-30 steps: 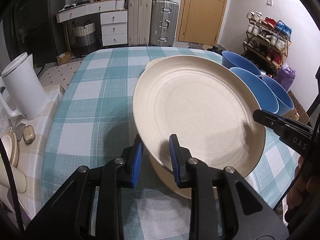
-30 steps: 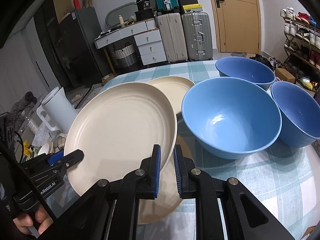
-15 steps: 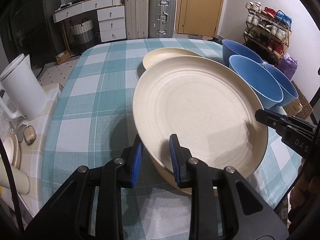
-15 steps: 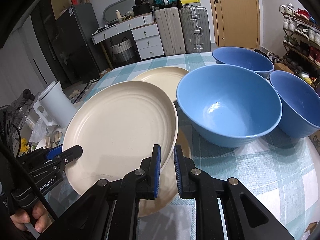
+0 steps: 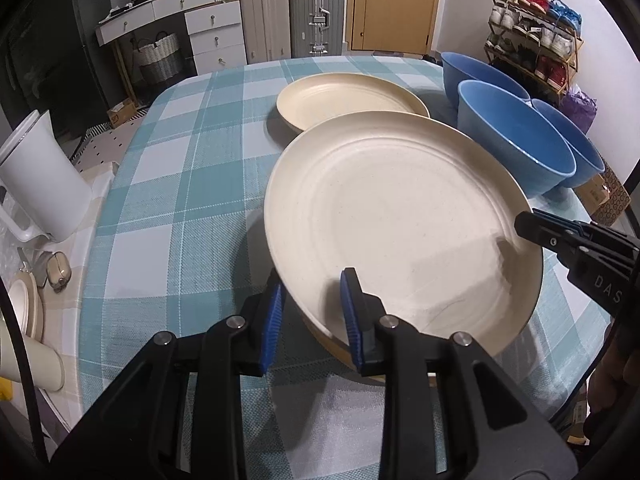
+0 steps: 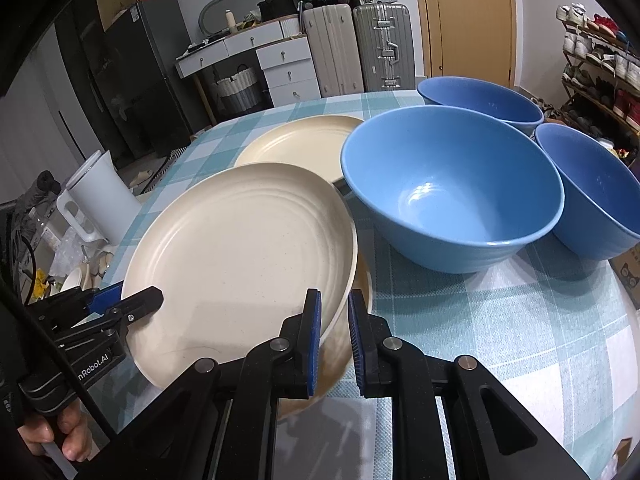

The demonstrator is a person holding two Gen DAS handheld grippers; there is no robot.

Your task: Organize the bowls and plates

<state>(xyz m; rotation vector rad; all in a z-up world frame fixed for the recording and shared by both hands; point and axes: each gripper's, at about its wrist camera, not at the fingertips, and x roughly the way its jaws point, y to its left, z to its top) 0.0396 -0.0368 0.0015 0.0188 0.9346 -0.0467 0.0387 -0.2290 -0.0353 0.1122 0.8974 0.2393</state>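
Note:
A large cream plate [image 5: 400,216] [image 6: 240,248] is held tilted, just above another cream plate [image 5: 332,346] [image 6: 360,312] on the checked tablecloth. My left gripper [image 5: 312,312] is shut on its near-left rim and shows in the right wrist view as well [image 6: 154,300]. My right gripper [image 6: 334,336] is shut on the opposite rim, and its tip [image 5: 528,226] enters the left wrist view from the right. A third cream plate [image 5: 348,100] [image 6: 300,144] lies farther back. Three blue bowls [image 6: 452,188] [image 6: 480,100] [image 6: 592,196] stand to the right.
A white kettle [image 5: 36,184] stands on a side surface left of the table [image 5: 168,184]. A hand [image 6: 60,436] grips the left tool. Drawers, suitcases [image 5: 316,12] and a shoe rack [image 5: 532,36] stand behind the table.
Both grippers have sunk with the large plate, bringing it closer to the plate beneath. The far cream plate has come more fully into the left wrist view.

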